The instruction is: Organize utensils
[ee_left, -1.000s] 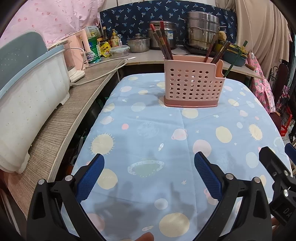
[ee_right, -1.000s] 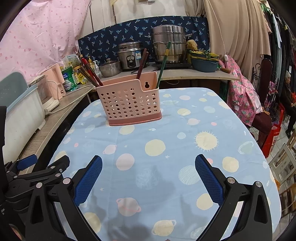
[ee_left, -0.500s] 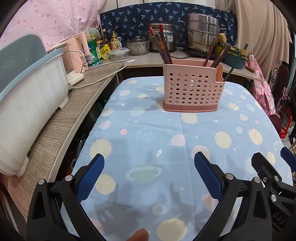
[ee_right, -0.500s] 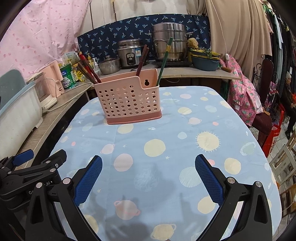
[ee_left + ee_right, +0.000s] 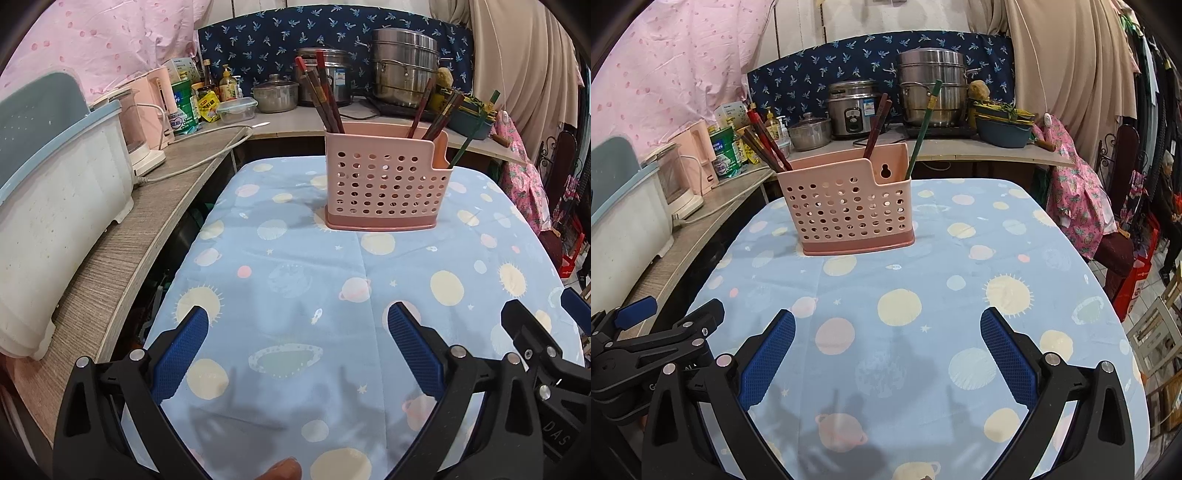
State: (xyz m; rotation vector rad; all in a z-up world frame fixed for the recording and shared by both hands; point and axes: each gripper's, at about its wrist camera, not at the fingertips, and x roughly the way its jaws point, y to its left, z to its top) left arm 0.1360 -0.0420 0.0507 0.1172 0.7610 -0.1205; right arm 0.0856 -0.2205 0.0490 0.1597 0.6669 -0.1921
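Note:
A pink perforated utensil holder (image 5: 386,182) stands upright at the far end of the table; it also shows in the right wrist view (image 5: 849,208). Red-brown chopsticks (image 5: 323,99) lean in its left compartment, more chopsticks (image 5: 430,114) in the middle, and a green stick (image 5: 923,125) at its right end. My left gripper (image 5: 299,325) is open and empty above the near part of the table. My right gripper (image 5: 888,328) is open and empty beside it, to its right.
The table wears a blue planet-print cloth (image 5: 332,280). A wooden counter (image 5: 122,236) runs along the left with a white and blue bin (image 5: 48,199) and a kettle. Pots and a rice cooker (image 5: 853,110) stand on the back shelf. A chair (image 5: 1123,206) stands right.
Both grippers have drawn back and risen slightly from the holder, staying open and empty. The holder and its utensils have not moved.

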